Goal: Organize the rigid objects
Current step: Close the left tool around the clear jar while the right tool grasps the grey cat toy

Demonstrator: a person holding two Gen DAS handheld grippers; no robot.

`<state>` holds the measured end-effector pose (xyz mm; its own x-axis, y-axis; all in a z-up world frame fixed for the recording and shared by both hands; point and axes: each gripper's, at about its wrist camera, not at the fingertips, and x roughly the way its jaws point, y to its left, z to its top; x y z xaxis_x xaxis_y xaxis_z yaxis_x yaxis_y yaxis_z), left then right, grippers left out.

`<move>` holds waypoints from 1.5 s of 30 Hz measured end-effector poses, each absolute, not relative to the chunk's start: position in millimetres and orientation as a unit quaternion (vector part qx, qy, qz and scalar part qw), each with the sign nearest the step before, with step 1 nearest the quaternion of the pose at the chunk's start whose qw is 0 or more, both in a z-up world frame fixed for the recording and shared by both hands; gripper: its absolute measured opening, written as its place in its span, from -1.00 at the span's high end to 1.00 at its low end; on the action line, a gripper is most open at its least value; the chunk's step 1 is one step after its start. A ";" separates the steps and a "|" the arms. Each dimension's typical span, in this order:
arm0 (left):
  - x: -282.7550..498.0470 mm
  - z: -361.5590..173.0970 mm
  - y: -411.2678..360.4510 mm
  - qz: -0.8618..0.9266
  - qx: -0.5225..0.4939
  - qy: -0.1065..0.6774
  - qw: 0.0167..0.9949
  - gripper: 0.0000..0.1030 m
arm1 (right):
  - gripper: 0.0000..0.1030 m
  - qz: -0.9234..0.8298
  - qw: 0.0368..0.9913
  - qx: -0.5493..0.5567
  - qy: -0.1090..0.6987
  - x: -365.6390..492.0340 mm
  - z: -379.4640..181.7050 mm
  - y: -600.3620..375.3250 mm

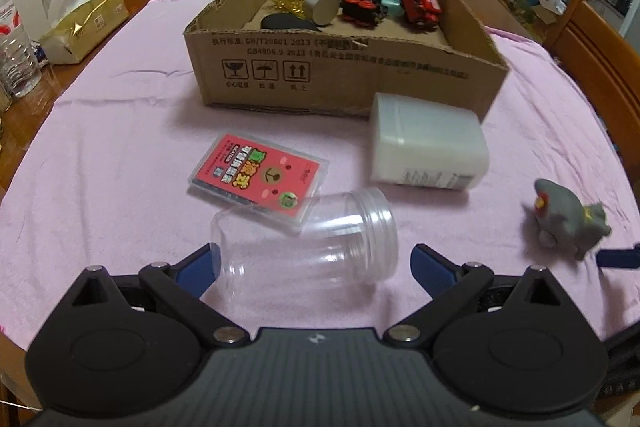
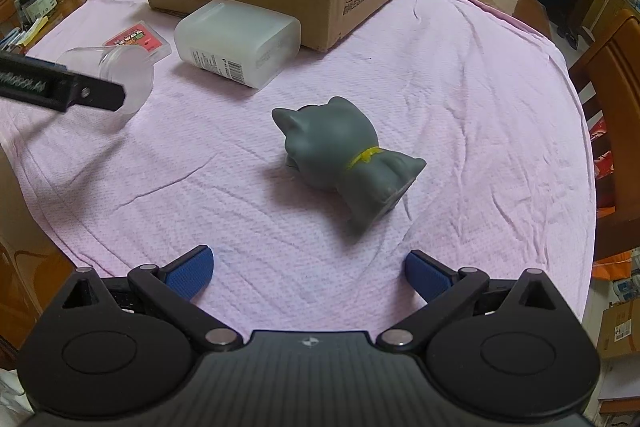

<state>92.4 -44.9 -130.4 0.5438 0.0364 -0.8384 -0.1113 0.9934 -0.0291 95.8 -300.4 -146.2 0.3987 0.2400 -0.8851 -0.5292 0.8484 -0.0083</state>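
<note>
Clear jar (image 1: 308,247) on its side, long axis across my wide left gripper (image 1: 316,267), mouth rightward, between the pads | cat toy (image 2: 344,155) ahead of my wide right gripper (image 2: 309,267), tipped over, apart | cardboard box (image 1: 344,75) beyond.

Grey cat toy (image 2: 340,151) with yellow collar on pink cloth (image 2: 460,99).

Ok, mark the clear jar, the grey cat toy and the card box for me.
clear jar (image 1: 304,251), left wrist view, middle of its side wall.
grey cat toy (image 2: 336,143), right wrist view, its head.
card box (image 1: 258,177), left wrist view, red top face.
</note>
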 end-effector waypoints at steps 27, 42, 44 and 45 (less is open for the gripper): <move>83.3 -129.7 9.3 0.030 0.027 0.505 0.862 -0.77 | -0.99 0.155 0.859 -0.078 0.482 141.2 -138.6 -267.2; 87.3 -129.8 13.8 0.027 0.010 0.506 0.862 -0.77 | -0.55 0.137 0.853 -0.134 0.486 148.7 -140.7 -263.3; 87.7 -129.7 13.5 0.029 0.011 0.507 0.862 -0.78 | -0.54 0.140 0.851 -0.135 0.488 149.8 -140.2 -264.5; 88.0 -129.7 13.4 0.030 0.011 0.507 0.861 -0.78 | -0.54 0.141 0.850 -0.136 0.488 150.0 -140.2 -264.6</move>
<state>88.0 13.4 -129.7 0.4833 0.0633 -0.8732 -0.0402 0.9979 0.0501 150.0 -264.6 -140.2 0.4833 0.1067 -0.8689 -0.3729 0.9231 -0.0940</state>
